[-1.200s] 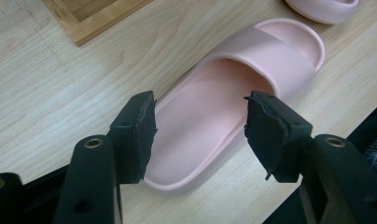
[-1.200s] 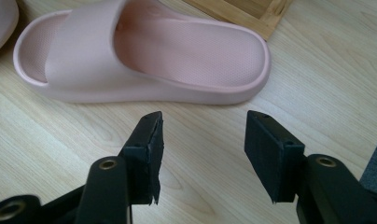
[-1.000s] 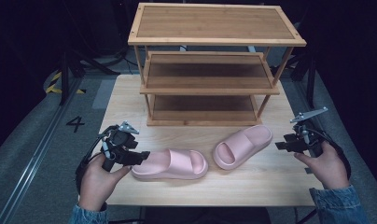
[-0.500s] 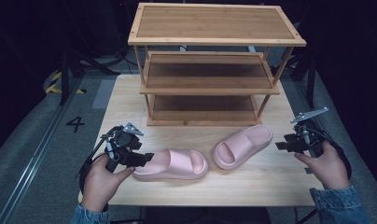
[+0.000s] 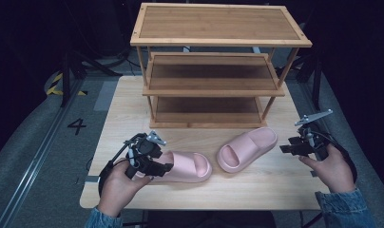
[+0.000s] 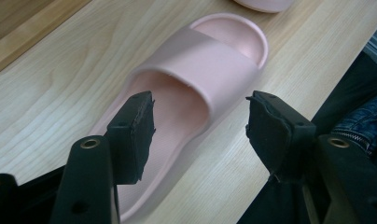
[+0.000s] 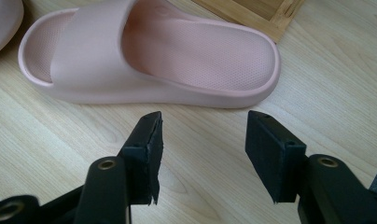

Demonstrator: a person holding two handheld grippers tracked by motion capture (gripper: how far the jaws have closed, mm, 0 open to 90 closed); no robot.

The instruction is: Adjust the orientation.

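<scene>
Two pink slide slippers lie on the wooden table in front of a shelf rack. The left slipper (image 5: 187, 166) (image 6: 200, 65) points right. My left gripper (image 5: 162, 167) (image 6: 200, 126) is open at its heel, one jaw over the footbed and the other outside the near rim. The right slipper (image 5: 247, 148) (image 7: 154, 56) lies at an angle, its heel toward the rack. A short way off its heel end, my right gripper (image 5: 286, 148) (image 7: 203, 140) is held open over bare table with nothing between its jaws.
A three-tier wooden shelf rack (image 5: 214, 85) stands at the back of the table (image 5: 119, 118), its base (image 7: 252, 14) close behind the right slipper. The table's front edge runs just below the left slipper. Dark floor surrounds the table.
My left gripper has moved right onto the heel of the left slipper. The right gripper and both slippers have stayed in place.
</scene>
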